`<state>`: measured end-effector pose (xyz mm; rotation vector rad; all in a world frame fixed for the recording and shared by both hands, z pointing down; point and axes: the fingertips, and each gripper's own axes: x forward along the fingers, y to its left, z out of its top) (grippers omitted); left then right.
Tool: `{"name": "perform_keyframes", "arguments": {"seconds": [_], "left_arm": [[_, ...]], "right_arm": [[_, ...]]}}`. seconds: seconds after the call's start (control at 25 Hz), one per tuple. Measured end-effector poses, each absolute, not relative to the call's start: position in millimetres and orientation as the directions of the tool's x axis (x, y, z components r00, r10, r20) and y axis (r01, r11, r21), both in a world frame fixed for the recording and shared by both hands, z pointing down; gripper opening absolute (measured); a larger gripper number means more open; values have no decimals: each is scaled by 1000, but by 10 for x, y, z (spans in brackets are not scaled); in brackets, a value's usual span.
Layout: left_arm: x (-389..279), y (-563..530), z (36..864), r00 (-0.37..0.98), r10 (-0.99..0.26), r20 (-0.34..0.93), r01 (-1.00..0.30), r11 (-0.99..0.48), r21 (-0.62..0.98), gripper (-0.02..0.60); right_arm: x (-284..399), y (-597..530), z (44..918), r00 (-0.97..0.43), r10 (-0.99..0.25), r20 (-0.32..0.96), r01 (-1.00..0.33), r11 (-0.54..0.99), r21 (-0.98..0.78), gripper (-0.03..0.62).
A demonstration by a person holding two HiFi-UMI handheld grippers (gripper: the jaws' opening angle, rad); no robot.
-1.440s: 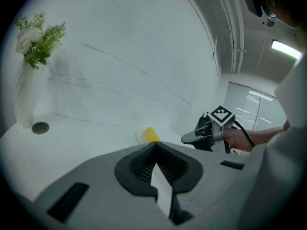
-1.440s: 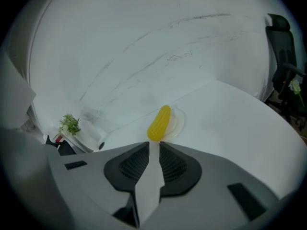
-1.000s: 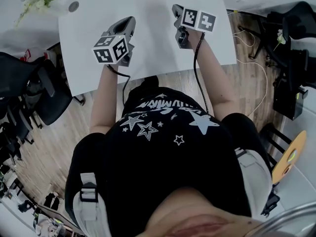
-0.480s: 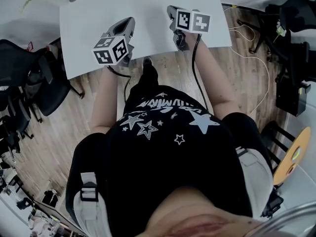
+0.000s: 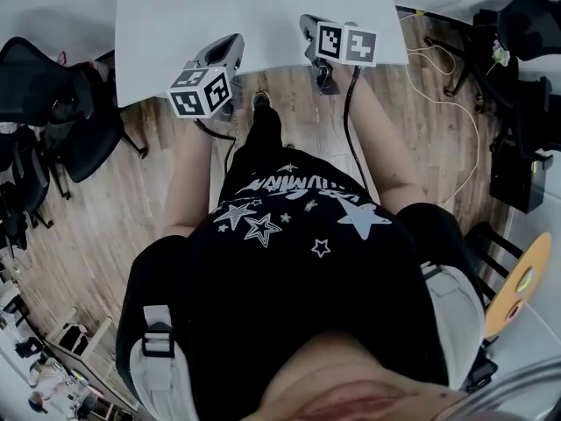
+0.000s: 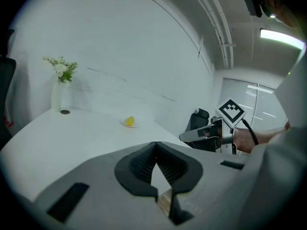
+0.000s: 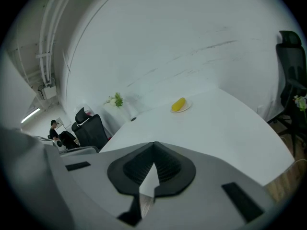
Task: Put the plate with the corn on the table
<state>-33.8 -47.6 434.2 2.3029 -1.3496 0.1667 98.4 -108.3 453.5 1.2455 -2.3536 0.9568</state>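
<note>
White table point(image 5: 263, 16); on it, yellow corn point(image 7: 178, 104) on a white plate point(image 7: 187, 107), and white flowers point(image 6: 60, 68) with green leaves. Beside the table, black chairs point(image 5: 53, 103) on a brown wood-grain floor point(image 5: 131, 200). Grey left gripper point(image 6: 154, 145) and right gripper point(image 7: 153, 145), with black pads and black-and-white square-patterned marker cubes point(image 5: 200, 92). Black shirt point(image 5: 289, 261) with white stars

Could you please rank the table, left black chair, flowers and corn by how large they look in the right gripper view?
1. table
2. black chair
3. flowers and corn: look alike, so unranked.
</note>
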Motion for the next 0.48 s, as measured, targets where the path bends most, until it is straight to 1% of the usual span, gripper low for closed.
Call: {"name": "perform_keyframes", "arguments": {"seconds": [0.48], "left_arm": [[-204,293,4137,491,-820,295,-861,-404,310,8]], "right_arm": [[1113,-361,4318,-595,-618,514,-804,447,-393,6]]}}
